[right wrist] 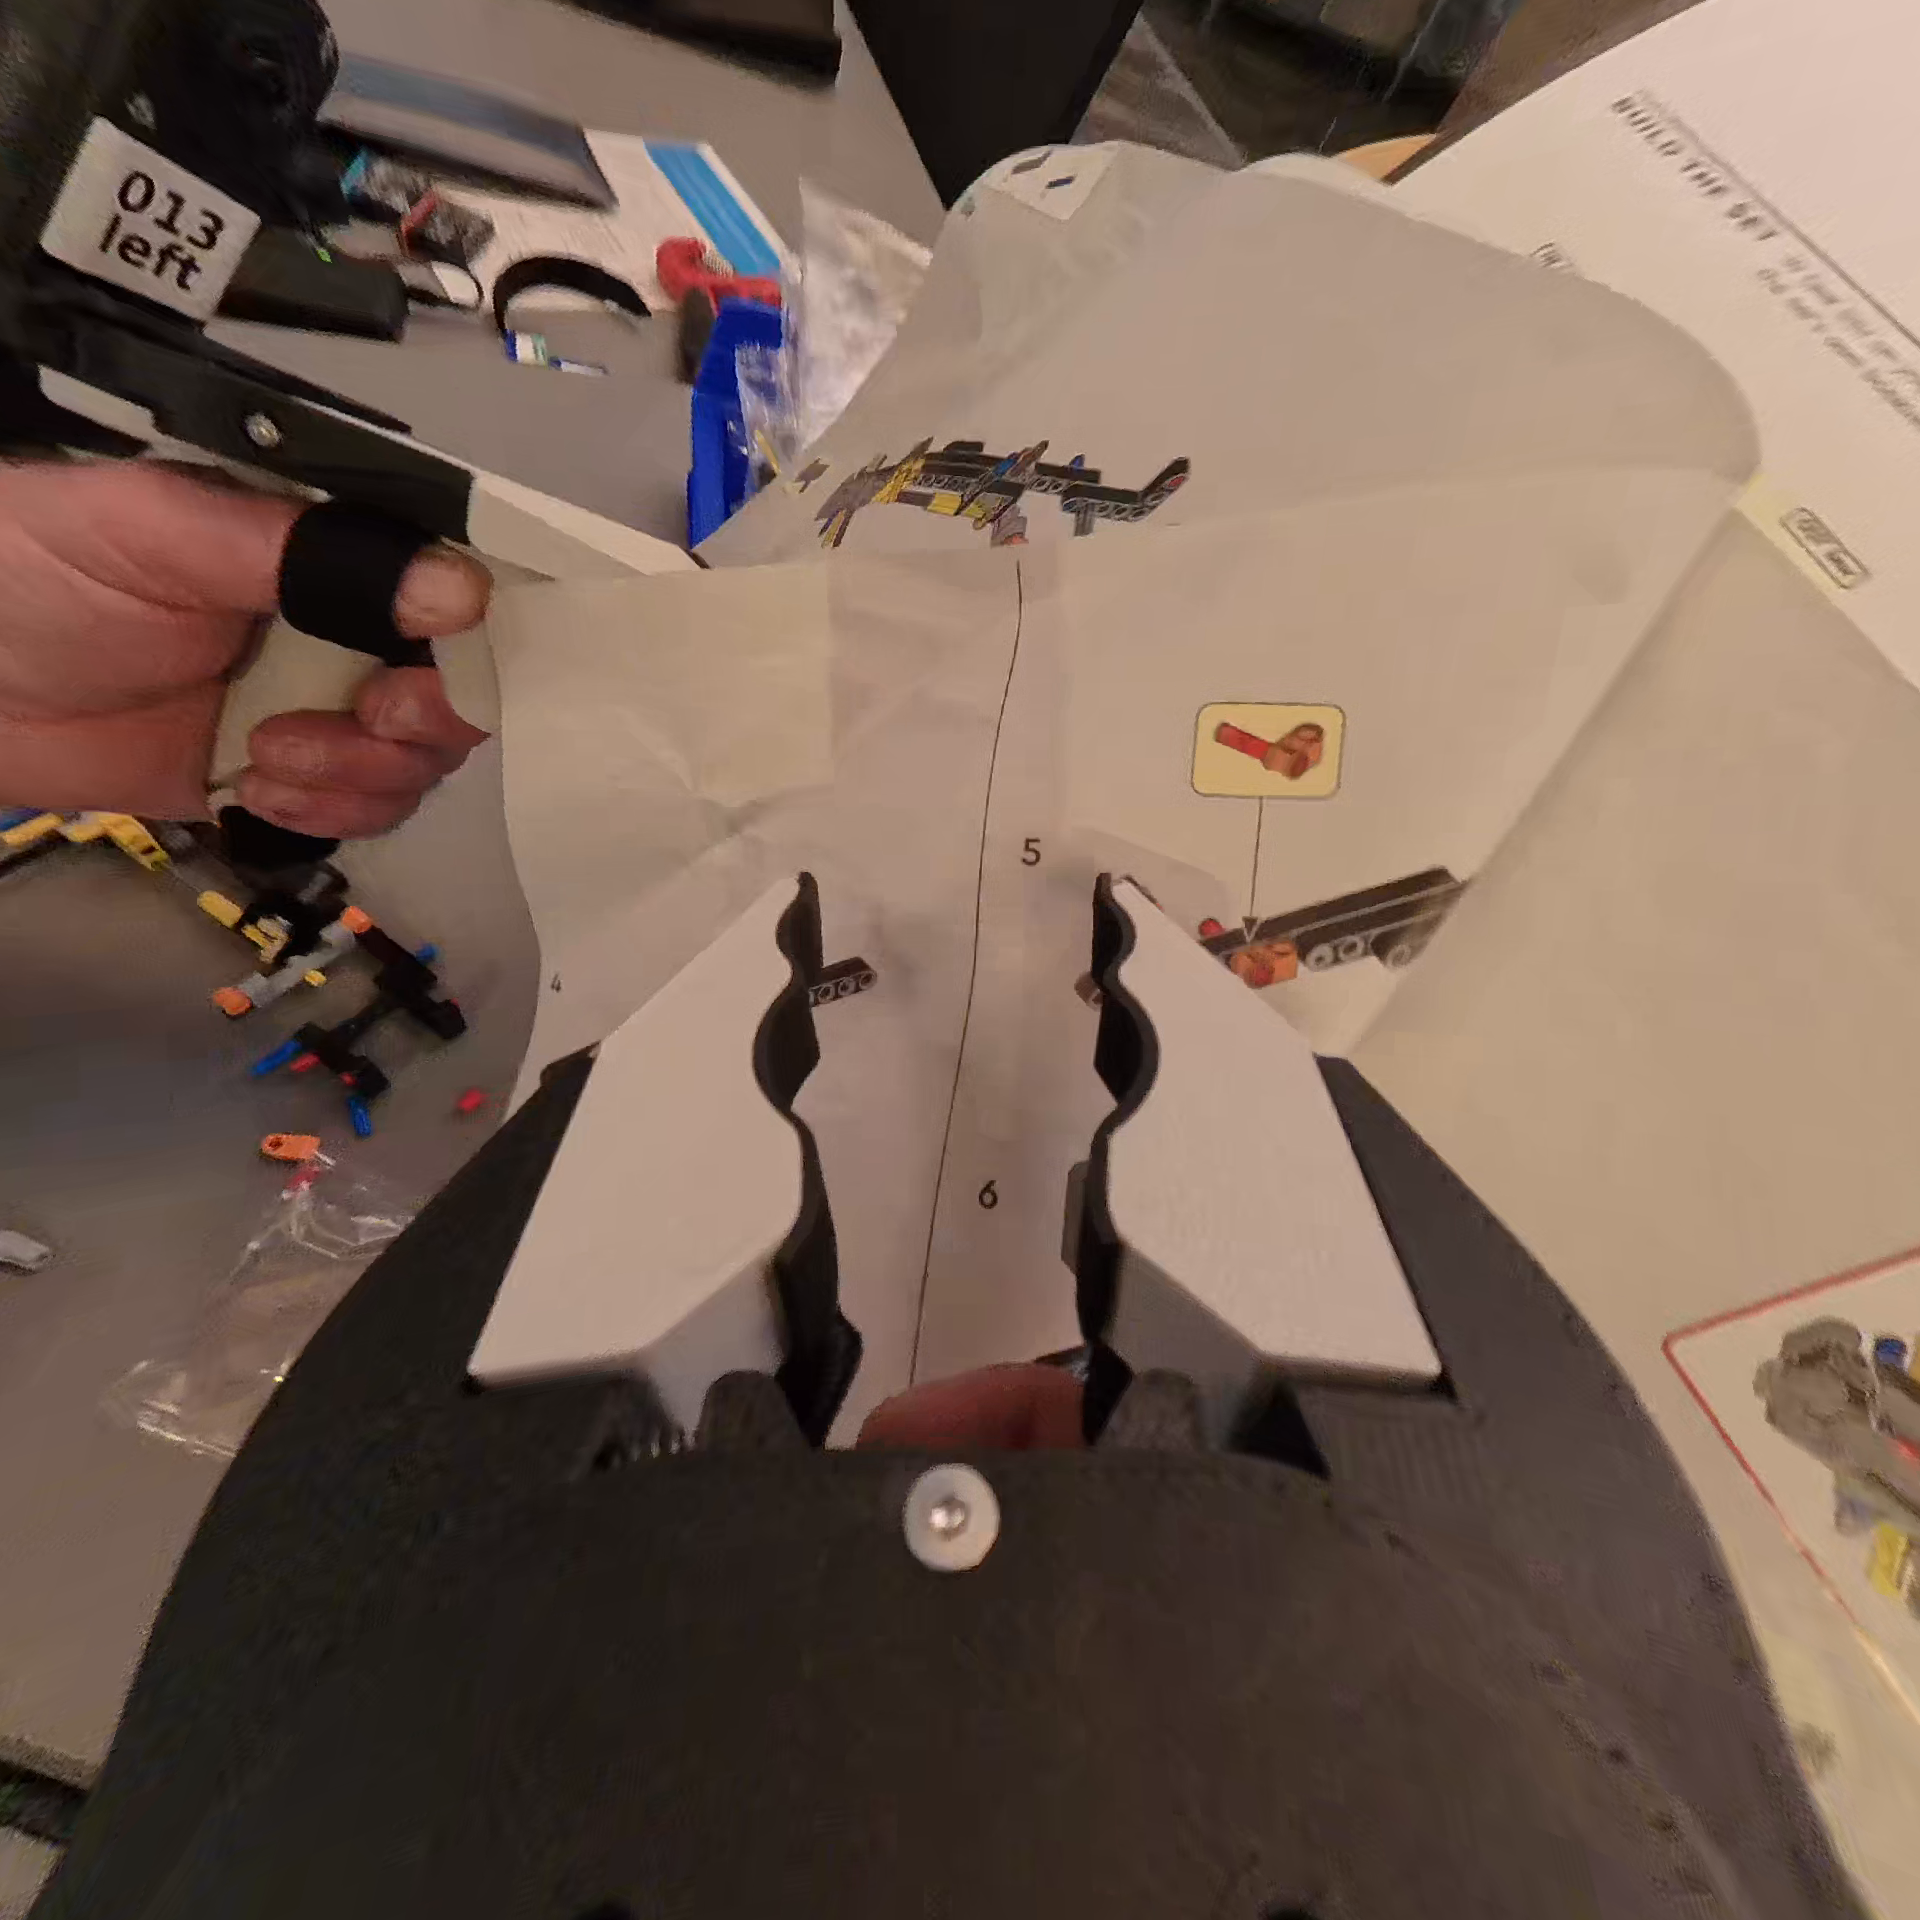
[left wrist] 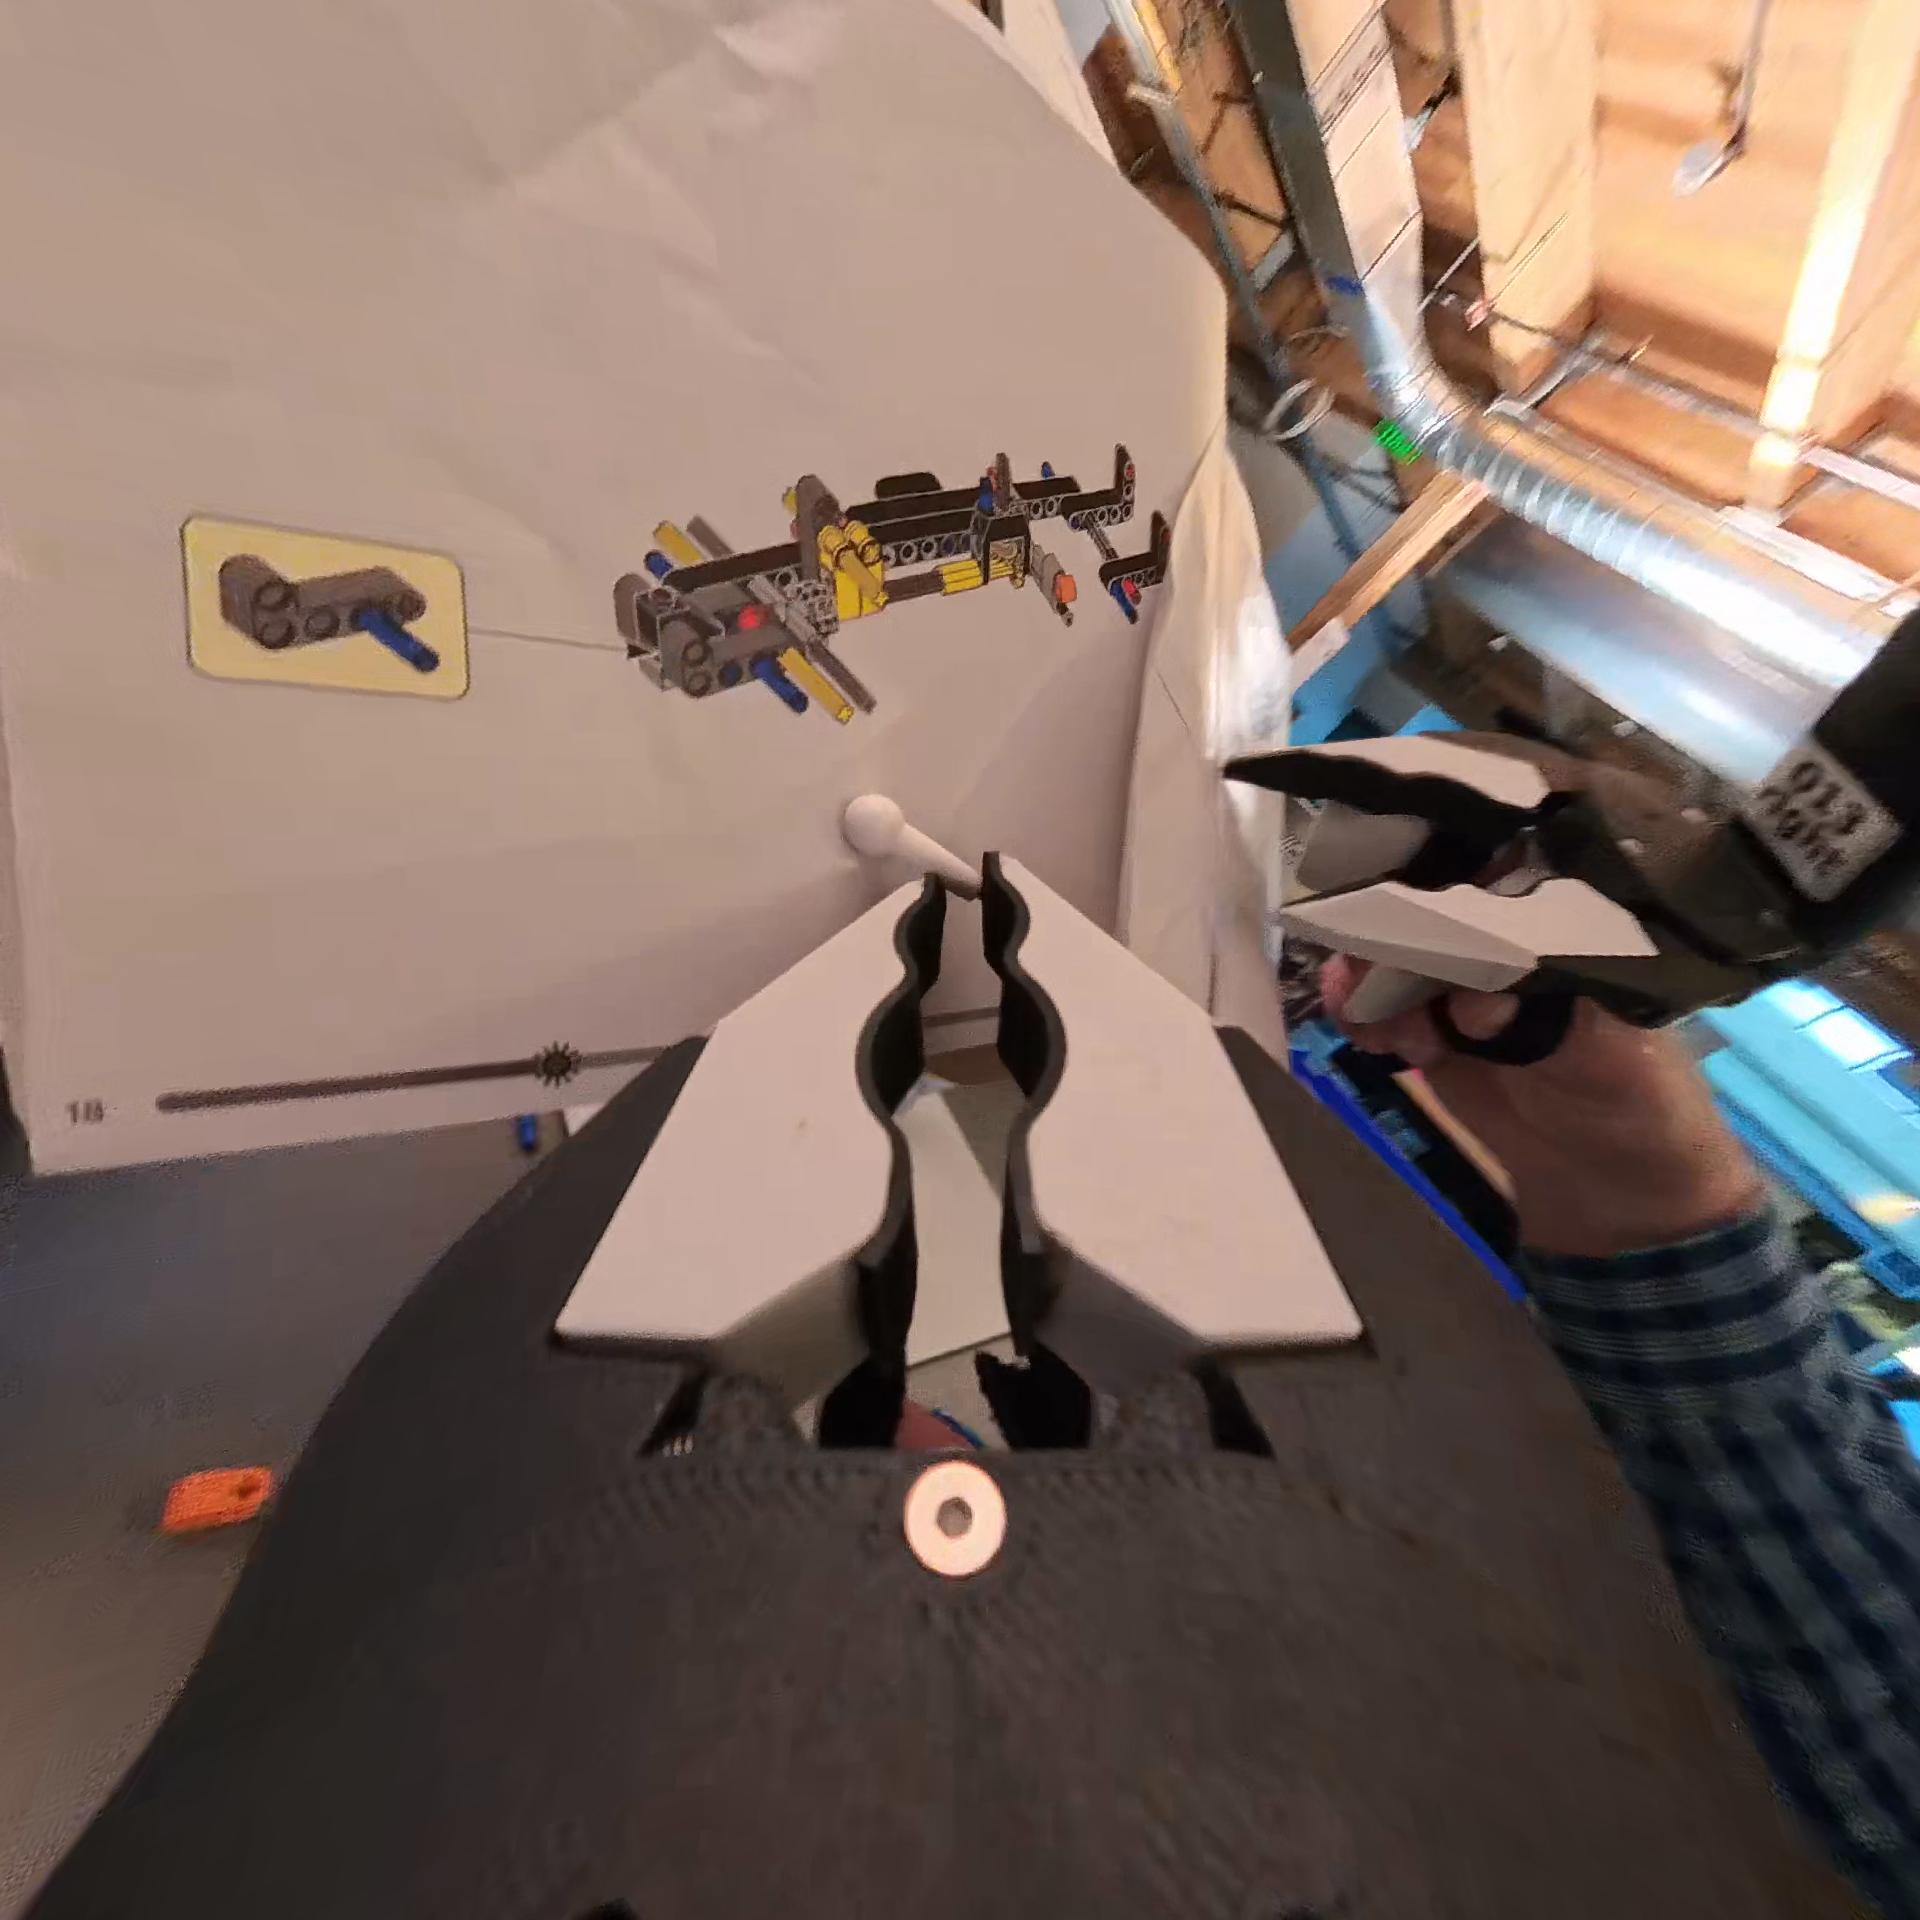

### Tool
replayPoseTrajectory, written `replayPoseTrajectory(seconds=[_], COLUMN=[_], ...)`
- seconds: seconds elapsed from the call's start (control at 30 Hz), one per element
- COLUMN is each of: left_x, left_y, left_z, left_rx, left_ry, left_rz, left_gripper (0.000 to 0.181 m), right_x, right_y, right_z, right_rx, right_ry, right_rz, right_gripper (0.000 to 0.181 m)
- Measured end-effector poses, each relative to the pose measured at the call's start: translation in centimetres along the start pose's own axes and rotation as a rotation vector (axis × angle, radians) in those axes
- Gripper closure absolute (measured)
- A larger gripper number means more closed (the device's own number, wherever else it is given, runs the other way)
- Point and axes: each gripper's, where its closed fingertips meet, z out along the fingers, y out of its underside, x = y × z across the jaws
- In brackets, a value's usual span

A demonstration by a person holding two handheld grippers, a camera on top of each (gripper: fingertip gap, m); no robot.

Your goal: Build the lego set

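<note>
In the left wrist view my left gripper (left wrist: 964,875) is shut on the stem of a white ball-ended pin (left wrist: 878,826), held up in front of a raised instruction booklet page (left wrist: 520,312). My right gripper (left wrist: 1257,844) is open at that page's right edge. In the right wrist view my right gripper (right wrist: 954,883) is open and empty above the open booklet (right wrist: 1351,644). The left gripper's fingers (right wrist: 530,525) reach behind the lifted page, so their tips are hidden. A partly built black, yellow and grey lego model (right wrist: 312,966) lies on the grey table at left.
Loose pieces lie near the model: an orange piece (right wrist: 289,1146), blue pins and a clear plastic bag (right wrist: 260,1299). A blue bin (right wrist: 732,405) stands behind the booklet. An orange piece (left wrist: 213,1496) and a blue pin (left wrist: 528,1130) lie on the table (left wrist: 156,1299). From either gripper's tips it is about 25 cm to the orange piece (right wrist: 289,1146).
</note>
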Motion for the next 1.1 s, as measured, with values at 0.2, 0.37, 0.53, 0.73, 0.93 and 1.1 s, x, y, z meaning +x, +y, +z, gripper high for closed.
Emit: replayPoseTrajectory(seconds=[0.2,0.37,0.53,0.73,0.93,1.1], left_x=[-0.2,1.3,4.9,8.2,5.6,4.6], left_y=[0.8,0.0,-0.6,1.5,2.2,0.8], left_z=[-1.0,-3.4,-3.6,-5.1,-3.1,-2.6], left_rx=[0.016,0.037,-0.034,-0.132,-0.141,-0.117], left_ry=[0.141,0.196,0.311,0.435,0.229,0.133], left_rz=[-0.183,-0.053,0.05,0.148,0.232,0.344], left_gripper=[0.176,0.149,0.122,0.086,0.135,0.181], right_x=[0.4,0.3,0.1,0.0,-0.2,0.0], right_y=[-0.4,-0.5,-0.7,-0.7,-0.9,-1.5], right_z=[0.8,0.7,0.9,0.7,0.8,-0.7], right_rx=[-0.052,-0.068,-0.066,-0.055,-0.043,0.018], right_ry=[0.041,0.053,0.052,0.039,0.023,0.028], right_rz=[-0.062,-0.085,-0.085,-0.062,-0.044,-0.012], right_gripper=[0.138,0.136,0.135,0.135,0.134,0.128])
